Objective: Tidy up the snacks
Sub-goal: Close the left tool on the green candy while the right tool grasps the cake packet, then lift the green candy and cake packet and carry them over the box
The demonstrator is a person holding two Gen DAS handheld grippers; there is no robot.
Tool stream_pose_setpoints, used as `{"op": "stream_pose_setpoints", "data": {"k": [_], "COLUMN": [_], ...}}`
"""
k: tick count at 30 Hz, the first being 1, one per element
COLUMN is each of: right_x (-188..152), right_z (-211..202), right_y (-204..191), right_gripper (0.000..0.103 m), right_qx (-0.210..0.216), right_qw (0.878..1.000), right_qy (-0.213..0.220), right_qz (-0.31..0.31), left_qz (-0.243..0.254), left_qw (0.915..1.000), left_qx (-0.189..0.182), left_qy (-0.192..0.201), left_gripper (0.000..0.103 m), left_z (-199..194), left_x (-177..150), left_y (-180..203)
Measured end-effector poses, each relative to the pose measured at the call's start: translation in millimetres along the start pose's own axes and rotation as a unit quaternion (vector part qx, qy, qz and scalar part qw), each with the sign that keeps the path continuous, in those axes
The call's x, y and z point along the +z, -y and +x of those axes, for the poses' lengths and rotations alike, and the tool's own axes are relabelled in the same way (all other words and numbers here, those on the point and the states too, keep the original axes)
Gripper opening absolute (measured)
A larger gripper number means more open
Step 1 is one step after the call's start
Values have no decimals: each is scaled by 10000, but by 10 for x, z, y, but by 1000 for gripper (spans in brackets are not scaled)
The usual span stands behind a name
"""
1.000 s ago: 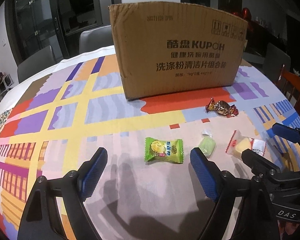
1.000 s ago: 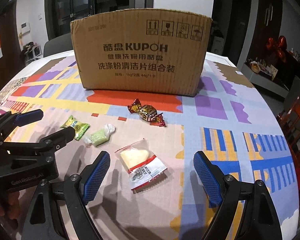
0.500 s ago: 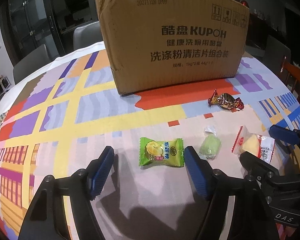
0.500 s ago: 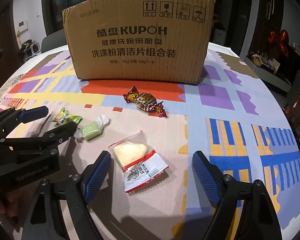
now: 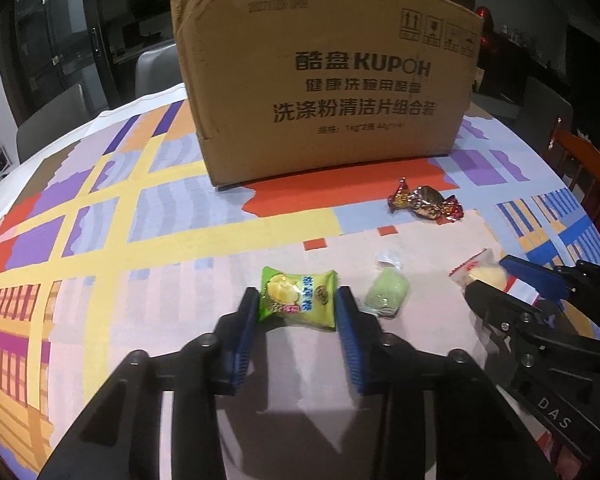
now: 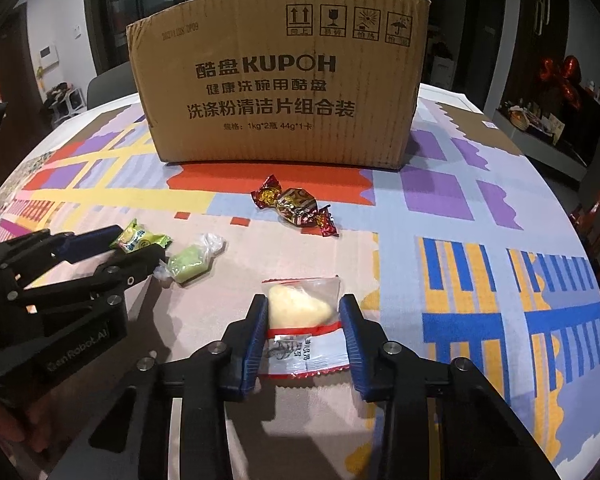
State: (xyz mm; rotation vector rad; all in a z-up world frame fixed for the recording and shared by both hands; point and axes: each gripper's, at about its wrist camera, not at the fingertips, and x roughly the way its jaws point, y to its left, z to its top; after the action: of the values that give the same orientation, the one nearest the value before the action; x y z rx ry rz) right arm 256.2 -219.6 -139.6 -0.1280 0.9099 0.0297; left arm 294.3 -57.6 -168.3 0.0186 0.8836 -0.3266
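My left gripper (image 5: 298,300) has closed on the green durian candy packet (image 5: 300,298), which lies on the table; its blue pads touch both sides. My right gripper (image 6: 303,312) has closed on the clear packet with a yellow pastry (image 6: 300,308), its pads against both edges. A pale green wrapped sweet (image 5: 386,294) lies just right of the left gripper and also shows in the right wrist view (image 6: 190,262). A red-gold wrapped candy (image 6: 296,206) lies in front of the brown cardboard box (image 6: 280,92), which stands at the back of the table.
The round table carries a colourful patterned cloth (image 5: 140,216). Grey chairs (image 5: 156,68) stand behind the table at left and an orange wooden chair (image 5: 584,164) at right. Each gripper shows in the other's view, close side by side.
Both grippers moved forward and down to the table and their jaws narrowed, the left around the green durian packet, the right around the pastry packet.
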Motion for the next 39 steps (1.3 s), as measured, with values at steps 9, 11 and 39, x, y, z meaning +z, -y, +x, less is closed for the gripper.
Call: {"op": "stream_pose_setpoints", "data": {"k": [9, 11, 39], "right_x": [4, 10, 220], "right_z": [-17, -30, -498], "right_y": [14, 15, 70], "right_gripper": [35, 35, 34], "right_qx": [42, 44, 69], "right_qw": [10000, 10000, 9983], "right_qy": [3, 22, 562], "right_qz": [39, 49, 97], "left_qz": [-54, -64, -160], "left_qw": [10000, 9999, 9994], "left_qx": [42, 55, 247], "left_qy": [-71, -82, 195], "left_gripper": [25, 25, 24], "left_z": [-20, -27, -520], "left_x": [10, 6, 182], "left_y": [-28, -31, 10]}}
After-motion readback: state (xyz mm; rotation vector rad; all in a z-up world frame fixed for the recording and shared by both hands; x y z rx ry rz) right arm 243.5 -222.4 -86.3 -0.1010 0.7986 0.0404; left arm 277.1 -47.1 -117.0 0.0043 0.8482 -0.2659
